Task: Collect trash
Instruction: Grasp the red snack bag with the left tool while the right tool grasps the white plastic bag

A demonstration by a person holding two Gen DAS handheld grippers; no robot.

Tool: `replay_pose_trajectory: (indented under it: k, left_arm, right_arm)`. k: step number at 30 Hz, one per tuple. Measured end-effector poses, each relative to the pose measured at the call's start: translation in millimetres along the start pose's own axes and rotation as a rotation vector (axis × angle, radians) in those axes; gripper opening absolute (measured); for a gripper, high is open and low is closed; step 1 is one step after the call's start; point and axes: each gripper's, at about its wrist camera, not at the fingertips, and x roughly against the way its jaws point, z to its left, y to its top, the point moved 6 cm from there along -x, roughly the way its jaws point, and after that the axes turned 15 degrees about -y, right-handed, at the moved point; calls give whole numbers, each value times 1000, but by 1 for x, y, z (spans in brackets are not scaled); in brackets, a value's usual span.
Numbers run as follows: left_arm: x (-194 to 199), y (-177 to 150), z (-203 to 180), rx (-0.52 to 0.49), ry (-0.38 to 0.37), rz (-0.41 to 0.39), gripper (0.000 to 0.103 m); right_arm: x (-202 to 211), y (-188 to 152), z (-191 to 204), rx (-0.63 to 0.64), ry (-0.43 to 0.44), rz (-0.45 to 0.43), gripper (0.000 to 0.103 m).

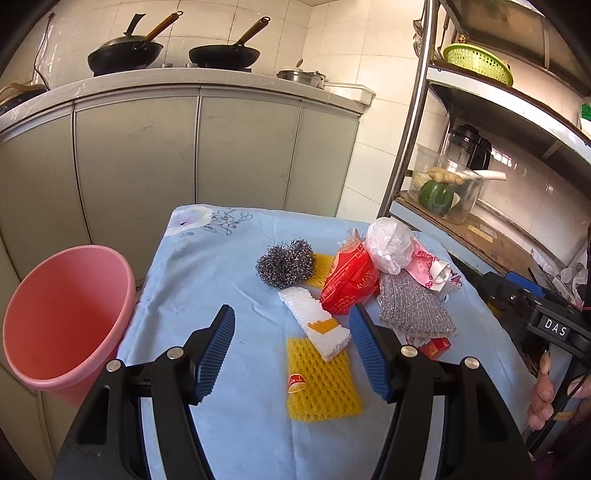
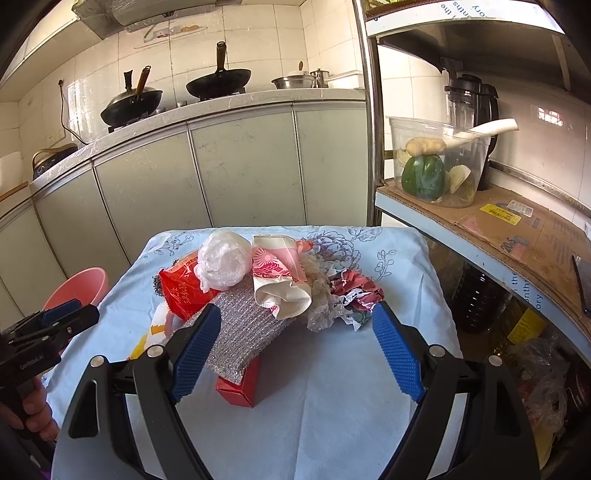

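Left gripper (image 1: 291, 325): jaws apart, empty.
Right gripper (image 2: 295, 325): jaws apart, empty.
Trash pile (image 2: 258, 284): heaped mid-table, uncollected.
Pink bin (image 1: 66, 317): beside table's left edge, seemingly empty.
Progress: judged barely begun; entire pile outstanding.

White tiled walls (image 1: 240, 22) rise behind grey cabinet doors (image 1: 243, 147); a steel shelf rack (image 2: 476, 236) stands right, sunlight warming everything.
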Motion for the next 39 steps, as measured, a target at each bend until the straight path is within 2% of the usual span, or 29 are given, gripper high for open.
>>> replay_pose_trajectory:
  k: [8,20,26,28,29,39]
  left_arm:
    - [-21,6,-13,-69,-2,37,63]
    - [-75,38,-38,-131,-73,76,62]
    - [-106,38,-34,-110,-88,121,51]
    - [-113,36,-32,-103,-96,133,41]
    - [-115,36,-33,-102,-104,134,40]
    - [-100,33,-36,-100,-146,108,23]
  right_arm:
    - [-9,-2,-2,-8,-1,13,84]
    - [-27,17,-1,-4,30,-8,84]
    - [-38,19,7,13,63,11,84]
    - [-42,19,10,20,73,19,84]
    - [-44,19,11,23,76,22,84]
    - [-45,29,28,59,117,8,84]
